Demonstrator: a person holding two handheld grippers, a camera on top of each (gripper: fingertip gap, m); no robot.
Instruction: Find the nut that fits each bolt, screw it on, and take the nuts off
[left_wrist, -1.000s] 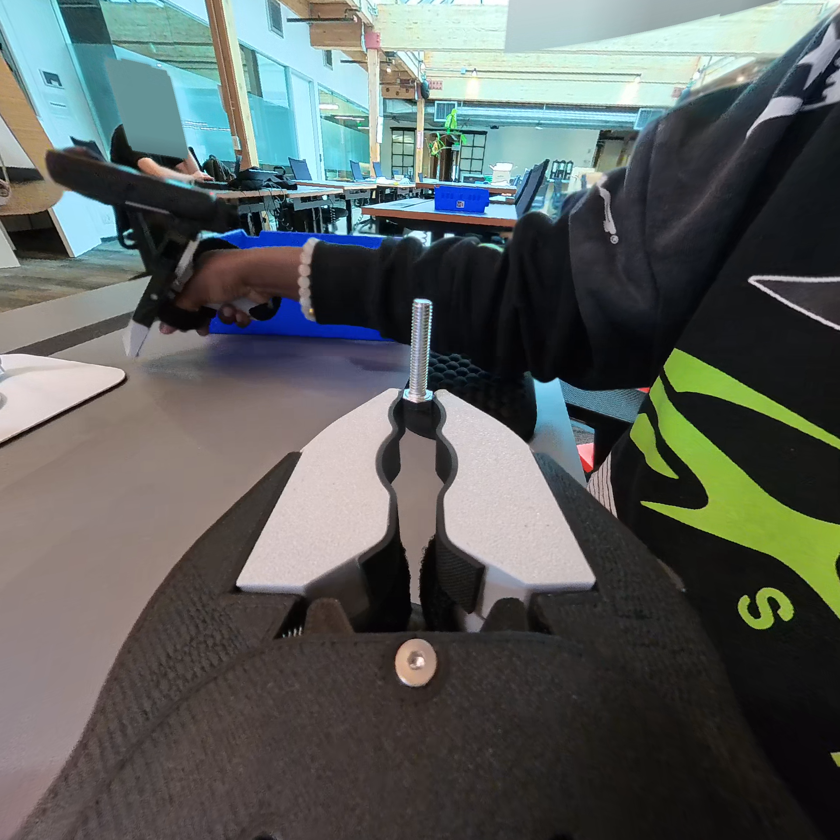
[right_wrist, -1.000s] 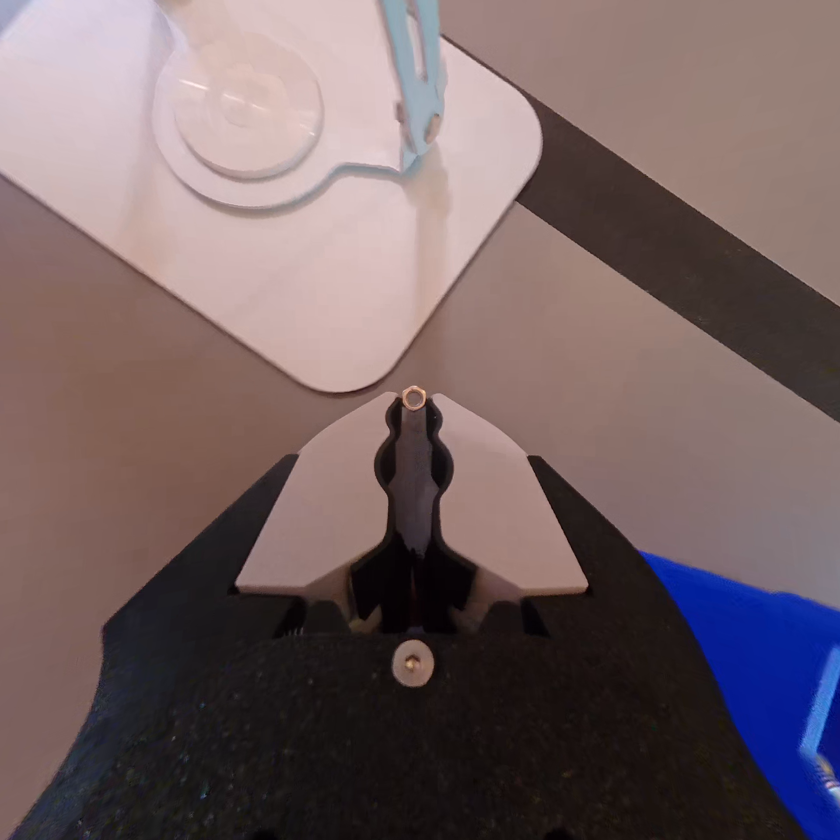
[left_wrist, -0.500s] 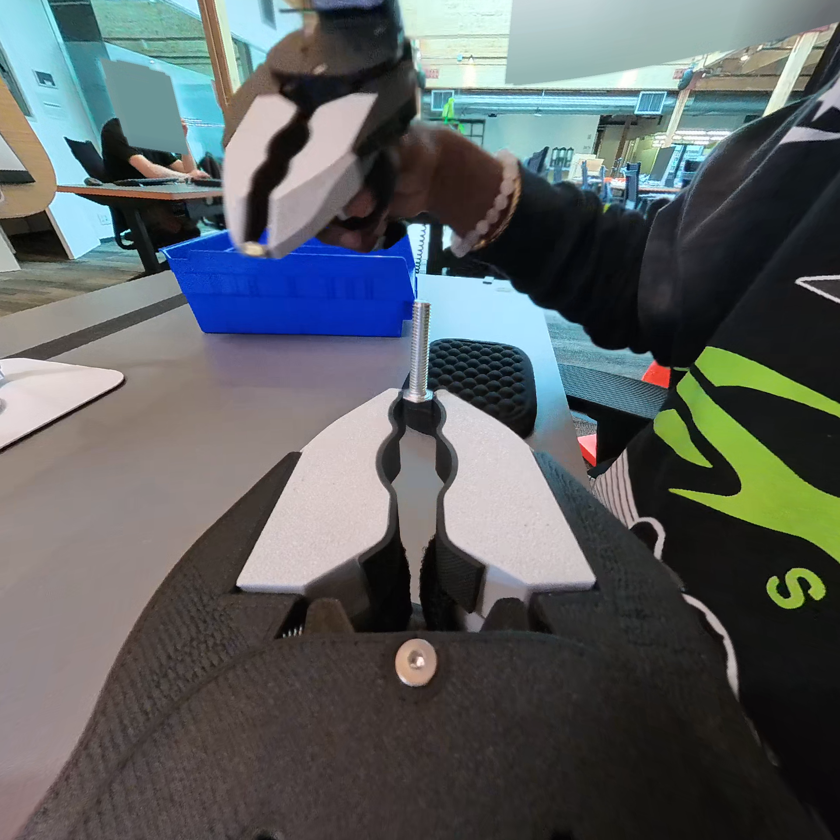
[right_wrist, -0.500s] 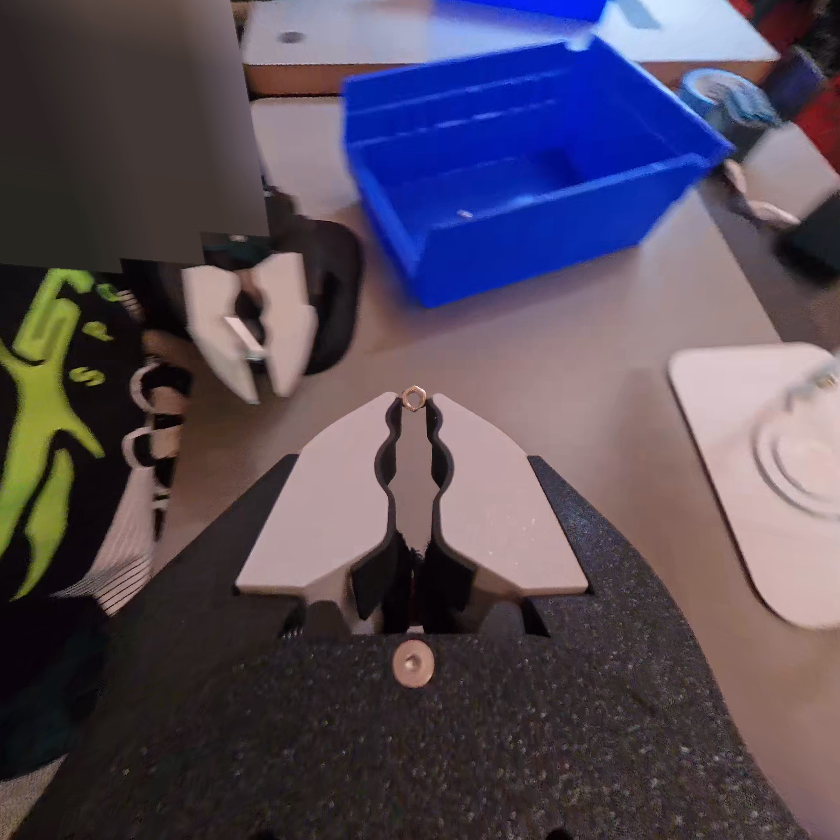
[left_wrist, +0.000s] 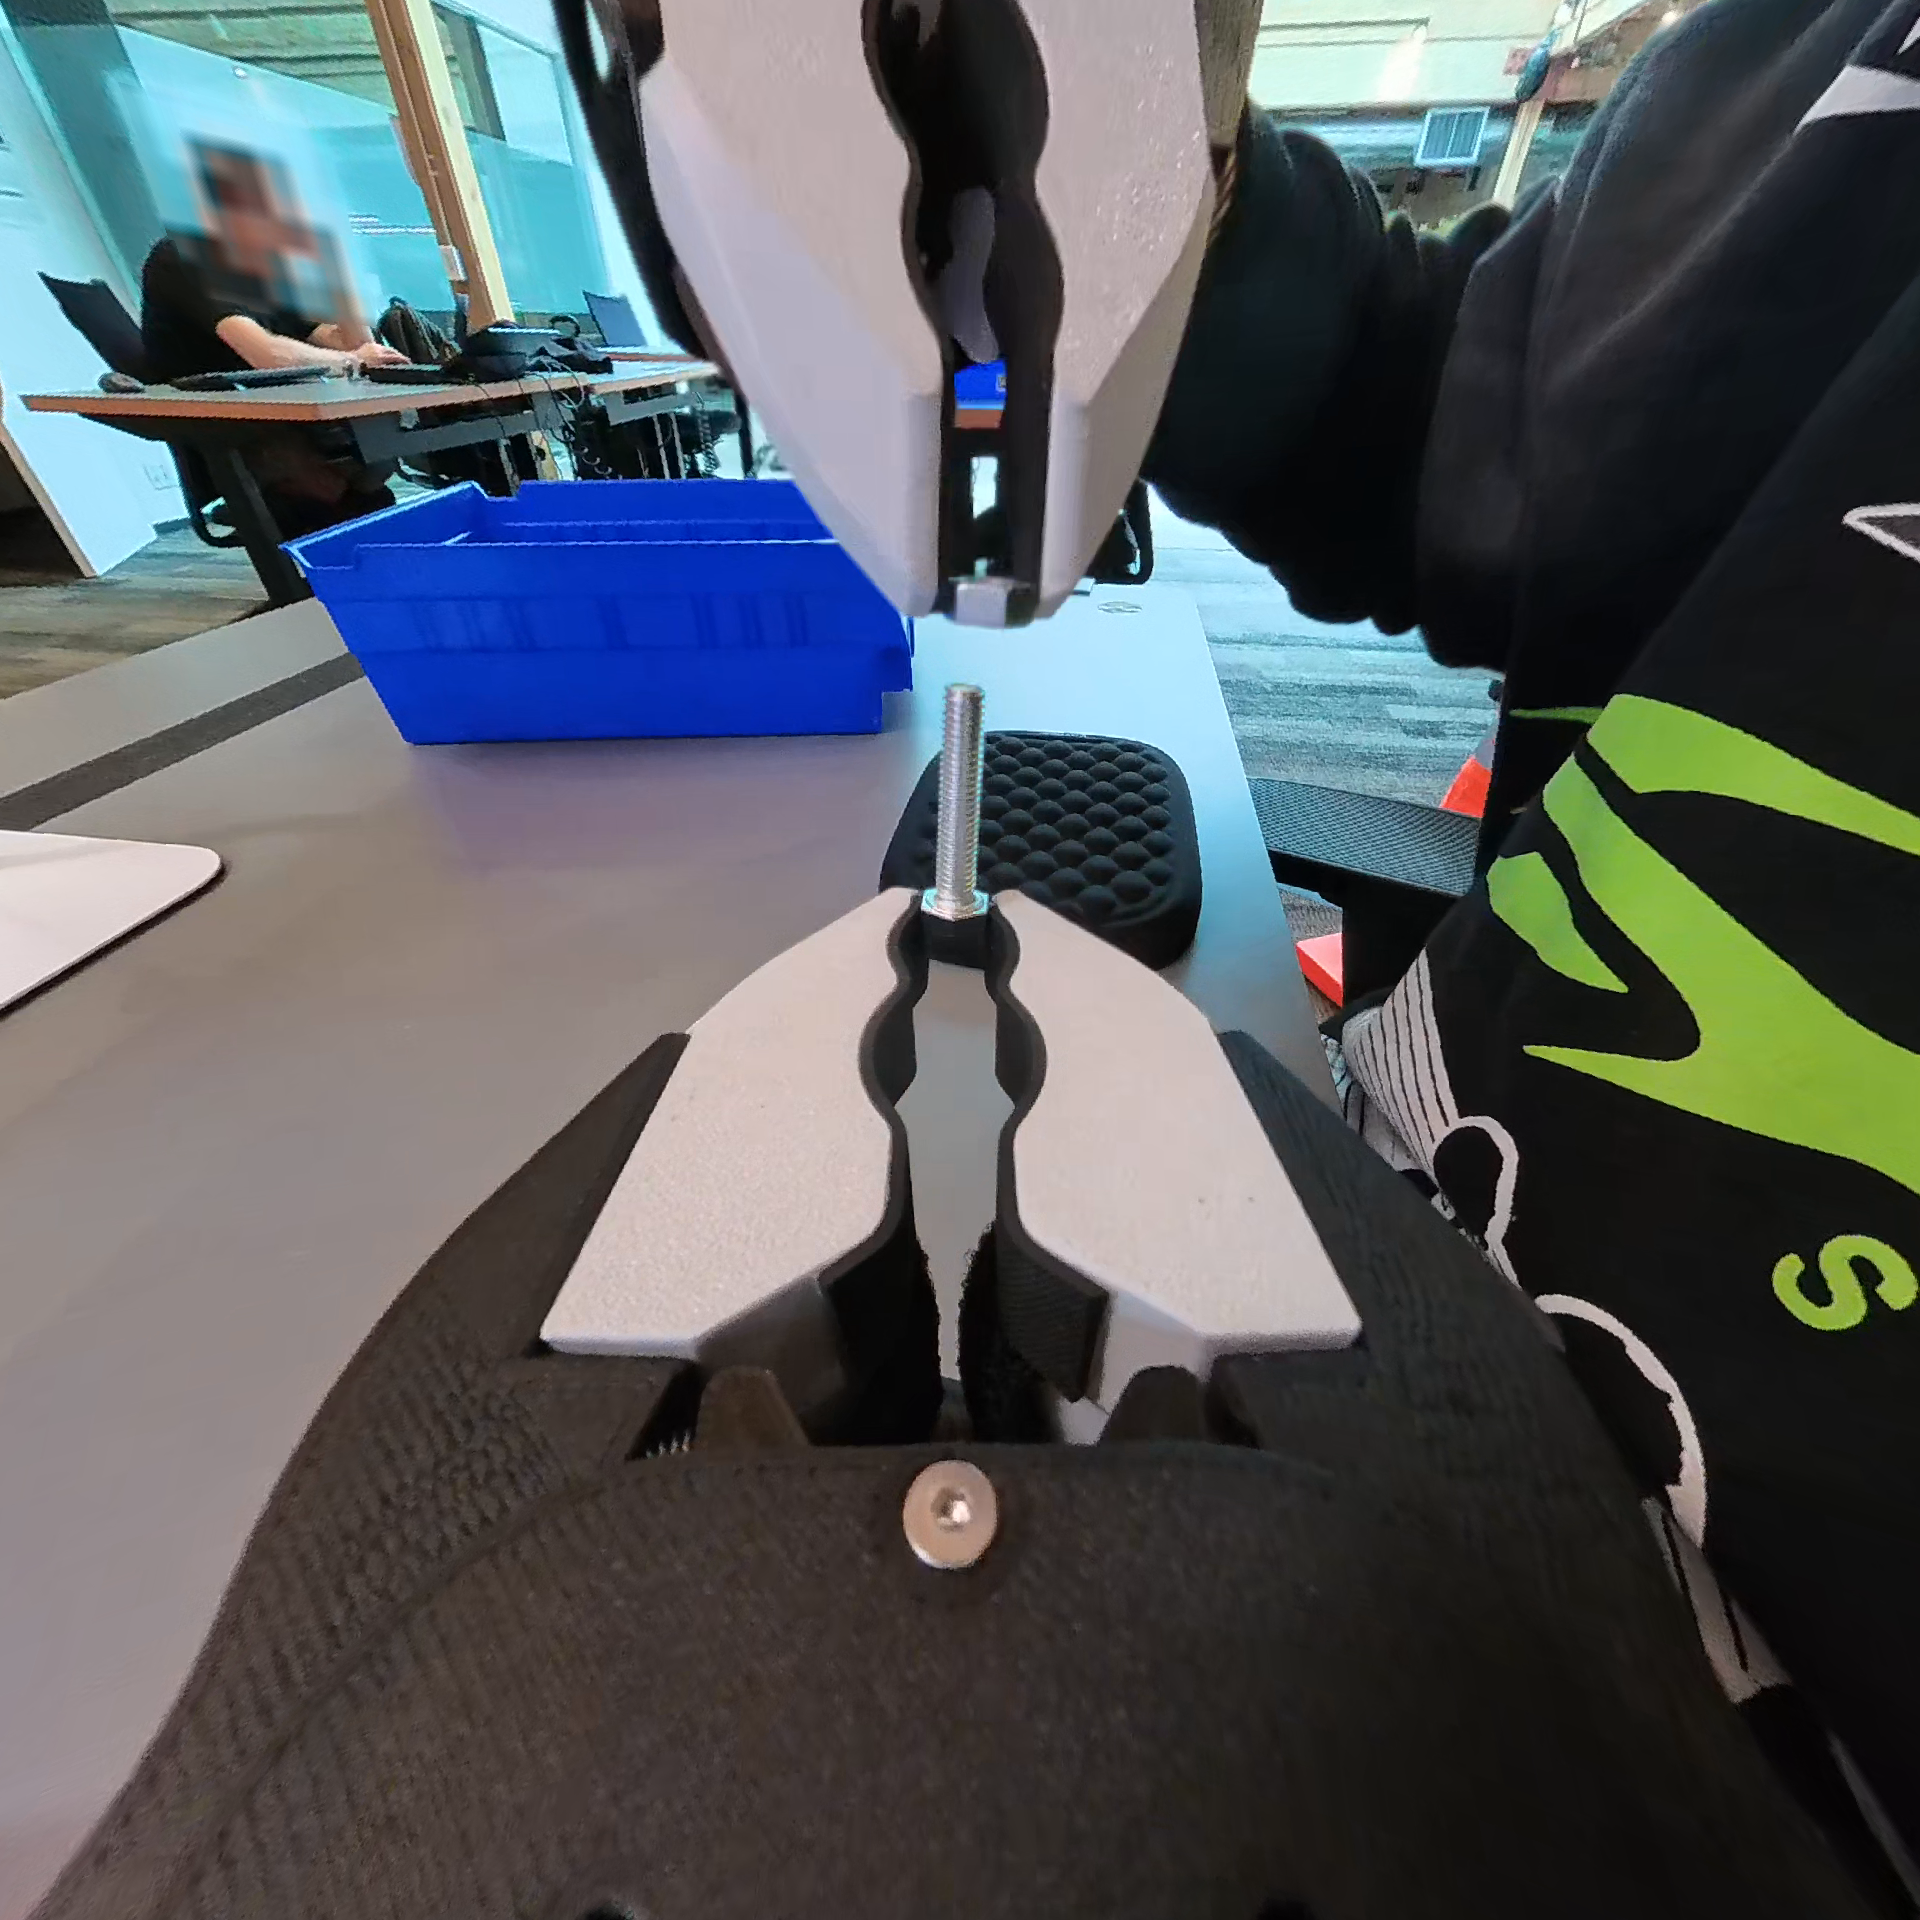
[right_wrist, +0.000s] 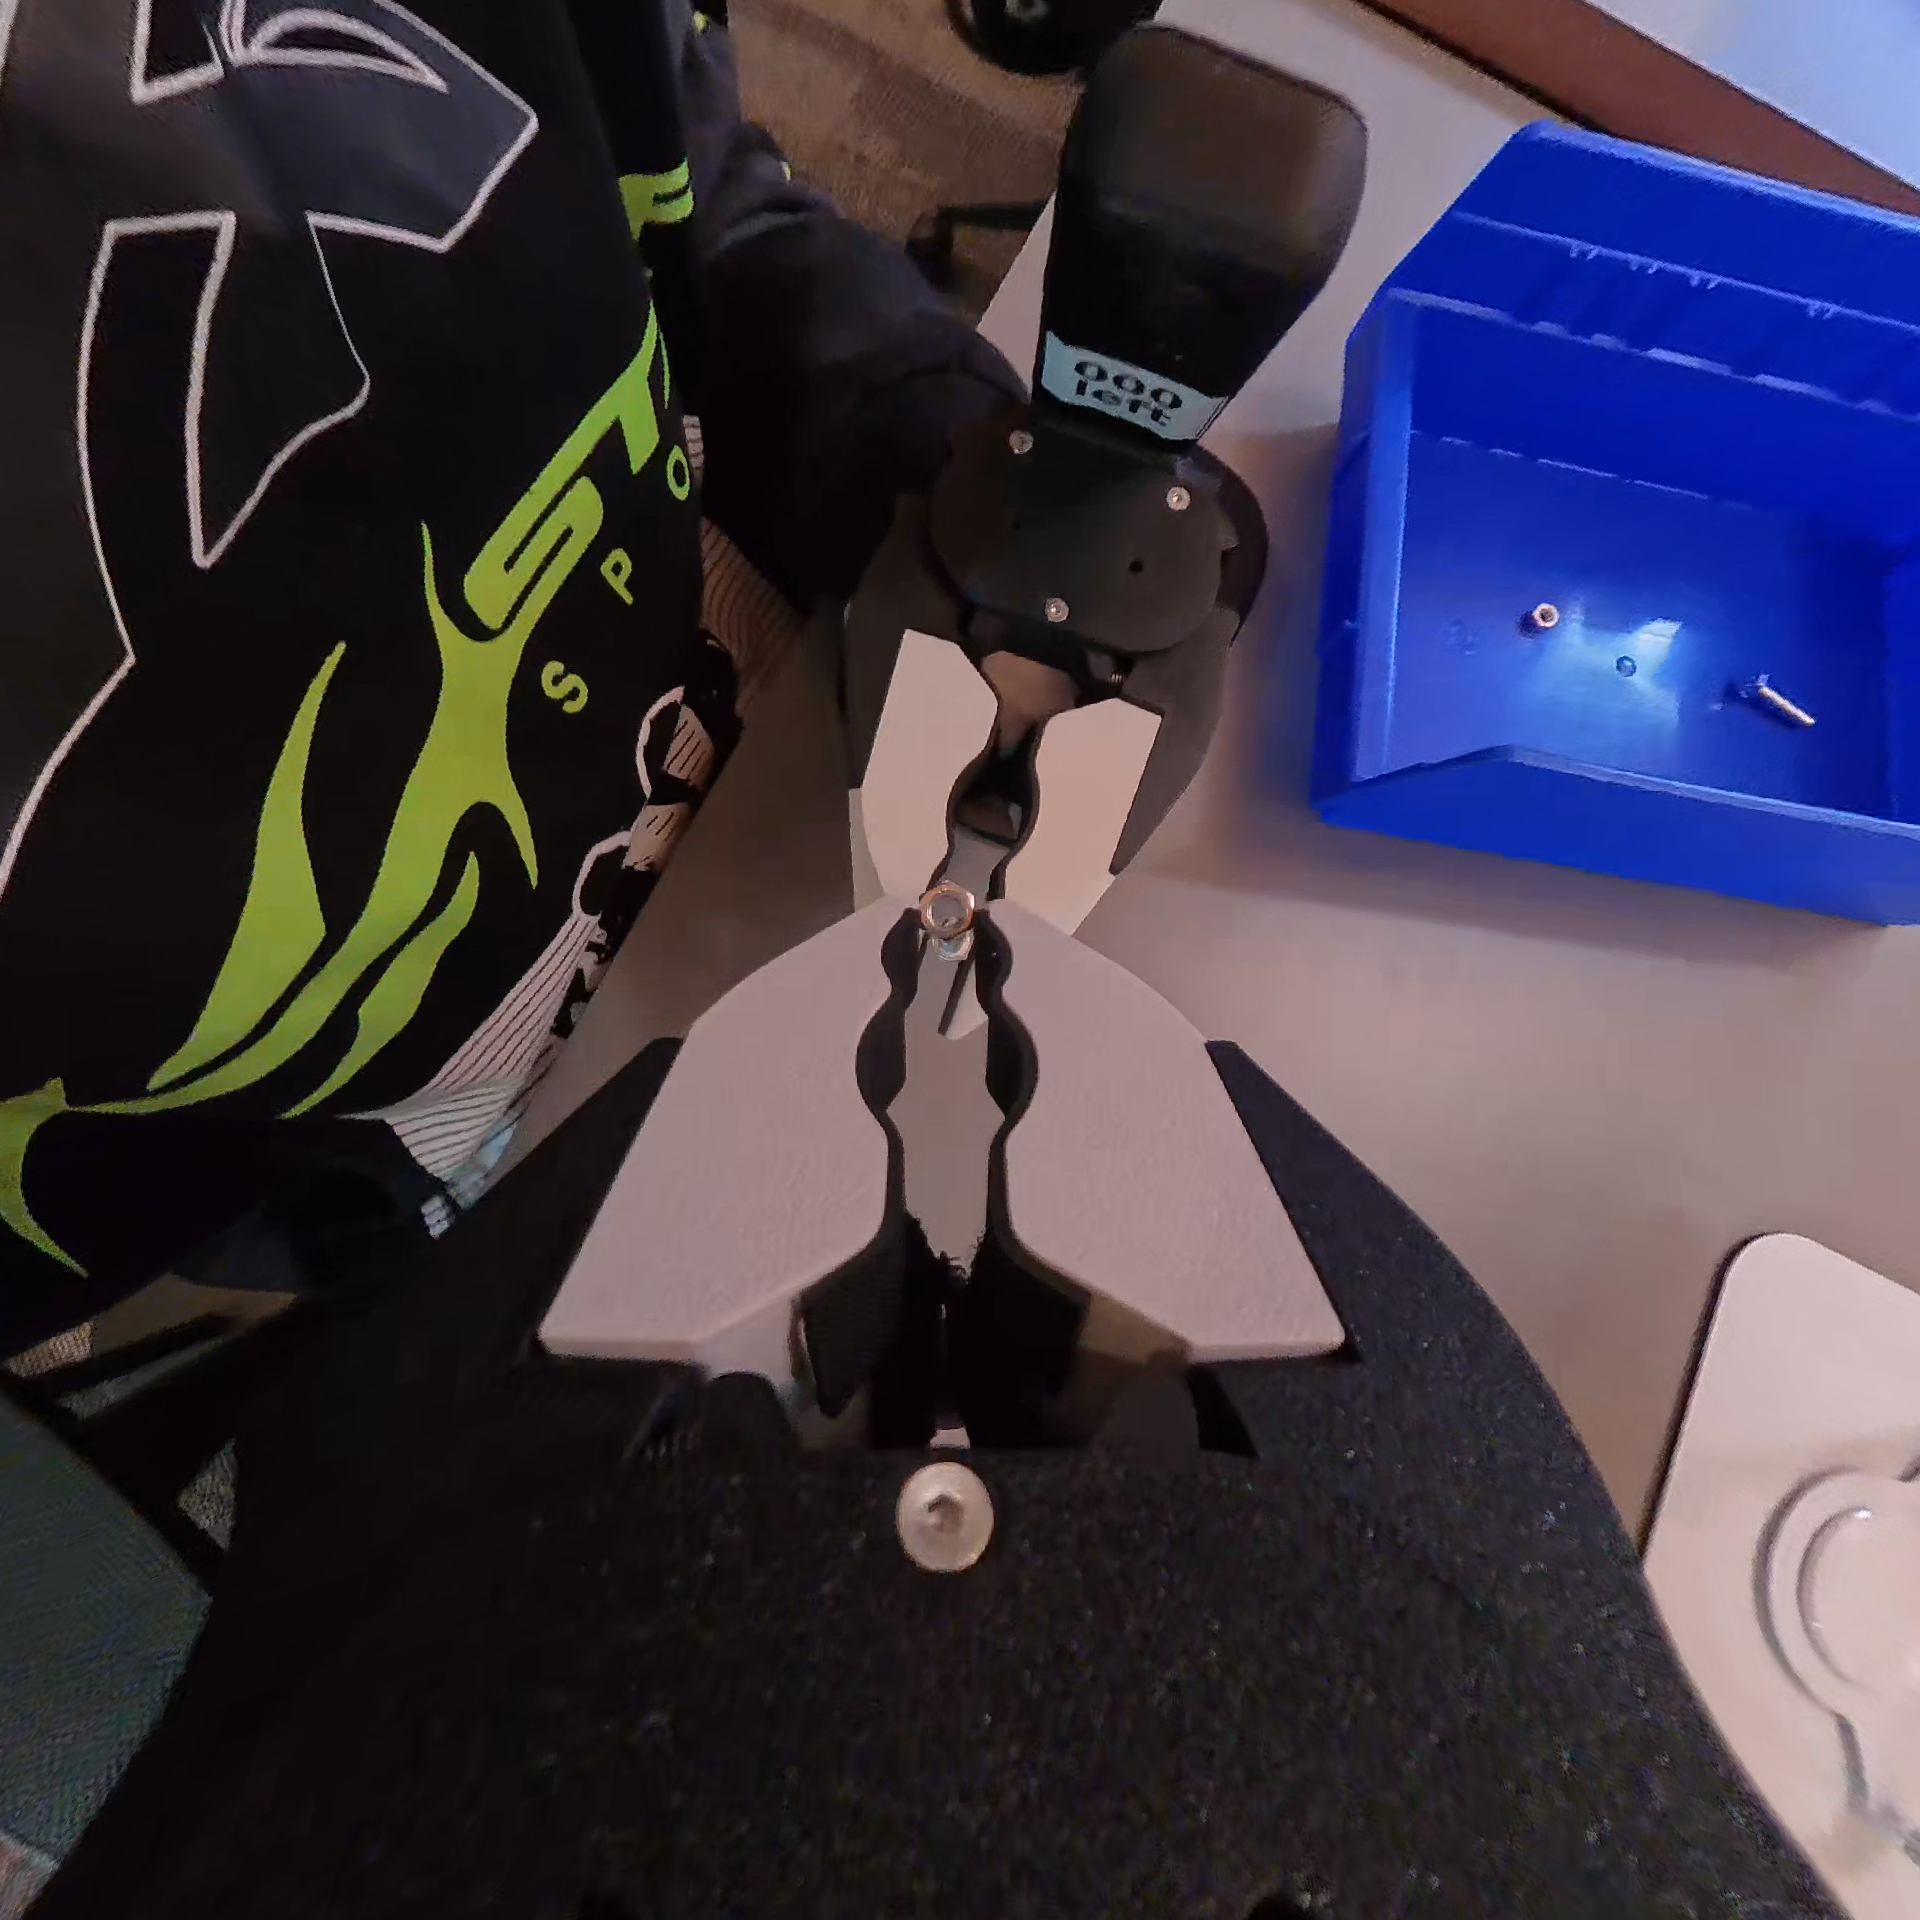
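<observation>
Right gripper (left_wrist: 992, 608), pinched shut on a small hex nut (left_wrist: 990, 601) at its very tips, now hangs point-down directly above the bolt (left_wrist: 961, 800), where a second ago it was off at the far side of the worktop (left_wrist: 436, 935) near the white base plate (left_wrist: 83, 904) and half a second ago was swinging in past the blue bin (left_wrist: 623, 623). A clear gap remains between nut and thread tip, so nothing is engaged yet. The left gripper (left_wrist: 954, 920) has not moved: its jaws are closed narrow on the bolt's hex head, holding the shank upright above the worktop in front of the black textured pad (left_wrist: 1081, 821).

From the right wrist view the nut (right_wrist: 945, 912) sits almost ring-on over the bolt's end (right_wrist: 950, 943), which suggests the two are close to coaxial, with the left gripper (right_wrist: 982, 862) seen beyond. The bin (right_wrist: 1621, 800) holds another nut (right_wrist: 1540, 619) and a short bolt (right_wrist: 1779, 701), still to be paired.

The carry looks finished and the step in hand becomes threading: lower the nut squarely onto the tip, then turn. A tilt at first contact could cross-thread it or knock it out of such a shallow pinch.
</observation>
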